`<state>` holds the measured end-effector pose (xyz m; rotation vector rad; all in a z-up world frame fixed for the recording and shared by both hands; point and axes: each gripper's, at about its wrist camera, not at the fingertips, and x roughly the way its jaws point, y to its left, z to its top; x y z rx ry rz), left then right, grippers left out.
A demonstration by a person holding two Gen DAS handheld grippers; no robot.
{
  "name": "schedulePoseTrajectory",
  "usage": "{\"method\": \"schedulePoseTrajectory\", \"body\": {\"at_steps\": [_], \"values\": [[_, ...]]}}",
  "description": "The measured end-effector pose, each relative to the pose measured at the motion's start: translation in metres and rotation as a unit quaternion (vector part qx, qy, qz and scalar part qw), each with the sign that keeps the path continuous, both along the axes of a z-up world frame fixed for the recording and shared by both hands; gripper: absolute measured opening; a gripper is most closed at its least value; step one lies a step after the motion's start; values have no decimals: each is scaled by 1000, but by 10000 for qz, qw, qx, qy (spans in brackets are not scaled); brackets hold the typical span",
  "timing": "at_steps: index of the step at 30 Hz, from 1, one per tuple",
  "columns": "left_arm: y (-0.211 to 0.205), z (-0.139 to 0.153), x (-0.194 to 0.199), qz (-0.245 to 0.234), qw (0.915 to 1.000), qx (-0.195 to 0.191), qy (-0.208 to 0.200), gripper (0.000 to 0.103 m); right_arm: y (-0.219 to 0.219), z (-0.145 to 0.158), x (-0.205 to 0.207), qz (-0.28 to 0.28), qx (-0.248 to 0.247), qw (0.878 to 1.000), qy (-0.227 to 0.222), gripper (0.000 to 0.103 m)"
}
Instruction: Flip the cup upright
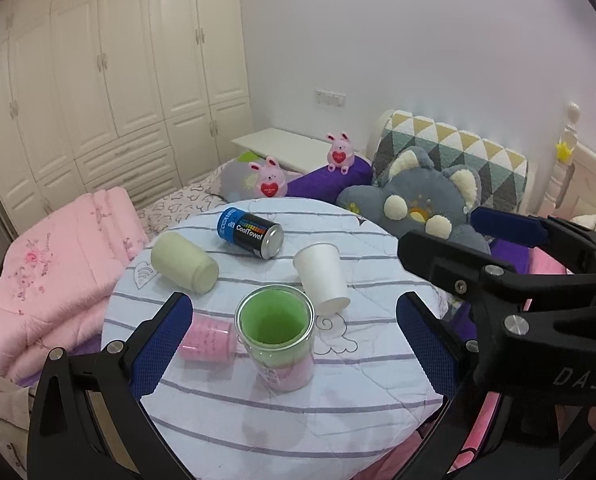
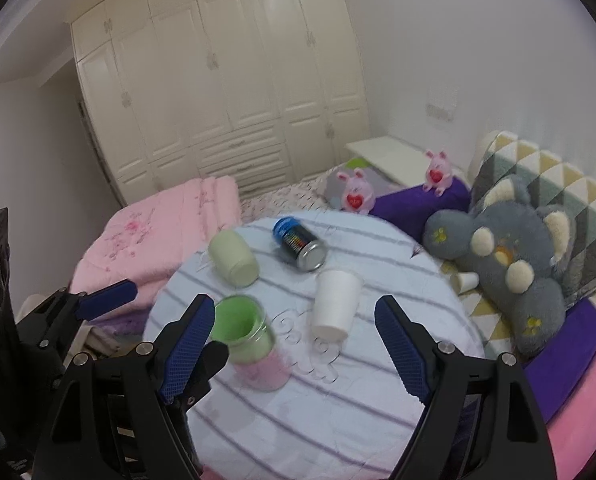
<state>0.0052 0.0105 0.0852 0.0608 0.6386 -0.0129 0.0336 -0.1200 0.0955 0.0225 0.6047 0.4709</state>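
A white paper cup (image 1: 321, 277) lies tipped over on the round striped table (image 1: 298, 412), rim toward me; it also shows in the right wrist view (image 2: 335, 305). A clear jar with green and pink lining (image 1: 276, 334) stands upright, mouth up, between my left fingers. A cream cup (image 1: 184, 263) and a pink cup (image 1: 208, 340) lie on their sides. My left gripper (image 1: 294, 334) is open around the jar without touching it. My right gripper (image 2: 294, 340) is open and empty, hovering near the paper cup; the jar (image 2: 250, 338) sits by its left finger.
A blue and black CoolTowel can (image 1: 252, 232) lies at the table's far side. Behind are a pink quilt (image 1: 54, 280), a grey plush toy (image 1: 426, 200), two pink bunny toys and a wardrobe. Another small paper cup (image 2: 464, 281) lies on the bed.
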Motion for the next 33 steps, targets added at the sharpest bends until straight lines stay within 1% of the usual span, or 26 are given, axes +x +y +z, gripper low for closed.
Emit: {"method": "schedulePoseTrajectory", "body": {"at_steps": [6, 9, 11, 22, 33], "values": [[8, 0, 0, 48, 9996, -111, -250, 103, 6, 4, -11, -36, 79, 9989, -469, 84], [14, 0, -3, 68, 9992, -161, -352, 103, 10, 7, -17, -82, 3, 9976, -686, 84], [18, 0, -5, 68, 9992, -174, -351, 103, 14, 7, -22, -107, -33, 9968, -790, 84], [28, -6, -5, -130, 9991, -240, -322, 103, 20, 4, -26, -528, -202, 9957, -727, 84], [35, -7, -6, -54, 9986, -341, -398, 103, 20, 4, -27, -992, -550, 9895, -898, 84]]}}
